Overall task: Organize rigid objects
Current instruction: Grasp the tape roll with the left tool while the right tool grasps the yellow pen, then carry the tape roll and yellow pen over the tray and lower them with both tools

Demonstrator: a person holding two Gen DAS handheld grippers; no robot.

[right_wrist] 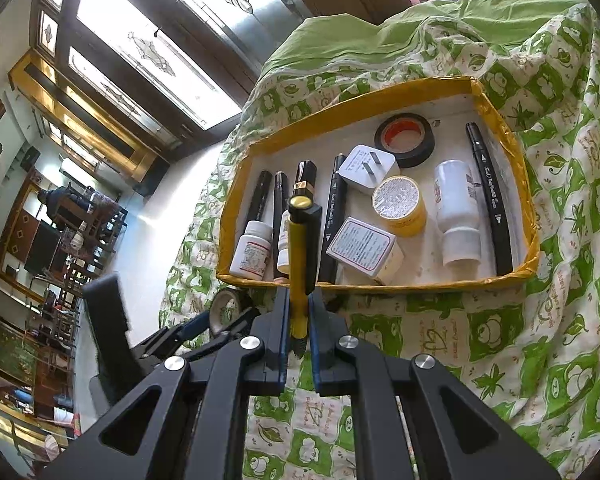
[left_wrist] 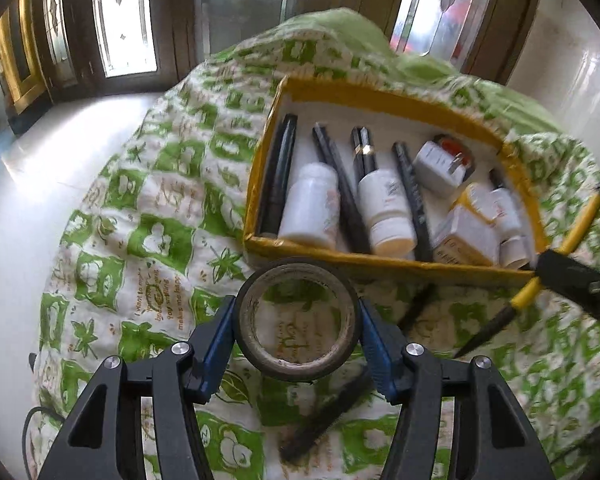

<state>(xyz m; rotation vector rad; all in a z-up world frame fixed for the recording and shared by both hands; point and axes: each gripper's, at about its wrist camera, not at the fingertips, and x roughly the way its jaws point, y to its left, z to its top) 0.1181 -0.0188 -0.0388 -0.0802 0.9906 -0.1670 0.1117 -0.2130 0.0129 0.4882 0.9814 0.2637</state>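
Dark tape roll [left_wrist: 297, 318] standing on edge between the blue pads [left_wrist: 219, 346] of the left gripper [left_wrist: 296, 344], clamped at both flanks, raised over the green-and-white quilt [left_wrist: 148, 248] just short of the yellow-rimmed box [left_wrist: 384, 264]; yellow-and-black pen [right_wrist: 300, 264] pinched low on its barrel by the right gripper [right_wrist: 299, 336], jaws together on it, clip end pointing up toward the box front. Already inside: black markers [right_wrist: 490, 196], white pill bottles [right_wrist: 458, 216], a white plug adapter [right_wrist: 368, 168], a yellow-lidded jar [right_wrist: 400, 204], a small white carton [right_wrist: 364, 250] and a second tape roll [right_wrist: 404, 140] at the back. Best done one hand at a time, judging by the crowding; carry the roll over the near rim, high enough to clear it; aim for bare floor, probably near the other tape; lower until seated before easing the pads apart; lay the pen alongside the markers, parallel, not across the bottles. Risk: a roll released on edge rolling off; better tipped flat first.
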